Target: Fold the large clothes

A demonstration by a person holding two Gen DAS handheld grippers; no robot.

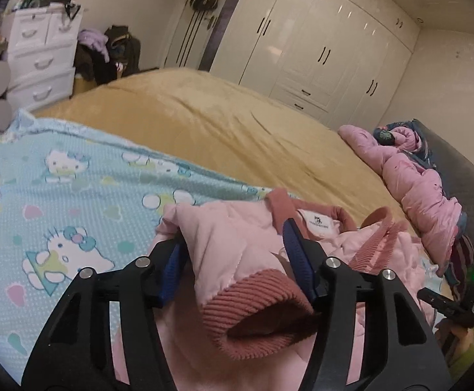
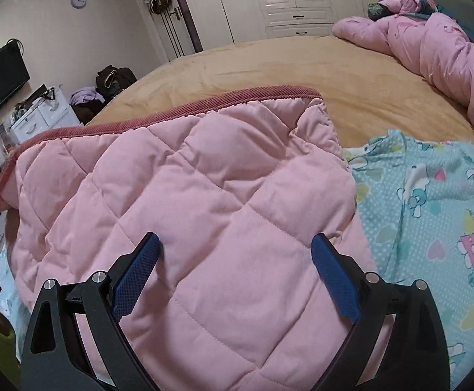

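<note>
A wide bed [image 2: 269,75] under a mustard-yellow cover carries a pale blue cartoon-cat blanket [image 1: 58,189], and on that blanket lies the pink quilted jacket [image 2: 188,195], the garment being folded. In the right wrist view the jacket spreads as a broad padded panel directly beneath and ahead of the right hand-held gripper [image 2: 237,244]; its blue-padded fingers [image 2: 329,273] stand far apart over the quilting, released, with the fabric lying under the gap and neither pad pinching it. In the left wrist view the left hand-held gripper [image 1: 233,244] straddles a folded sleeve [image 1: 237,260] of the same jacket: the sleeve runs up between the two fingers, and its ribbed cuff [image 1: 263,312] gapes open toward the camera. The jaws here stand partly apart; the right-hand pad lies against the sleeve's edge while the other pad shows a little clear of it, so the sleeve sits loose between them rather than clamped. The jacket is soft pale pink, stitched in large diamond-shaped squares, trimmed with darker rose corduroy-like ribbing along its far hem [image 2: 159,114], its cuffs and its collar [image 1: 305,208], where a small white label [image 1: 318,220] shows inside the neck. A crumpled pink duvet [image 2: 432,55] is heaped at the bed's far side, well apart from the jacket.
</note>
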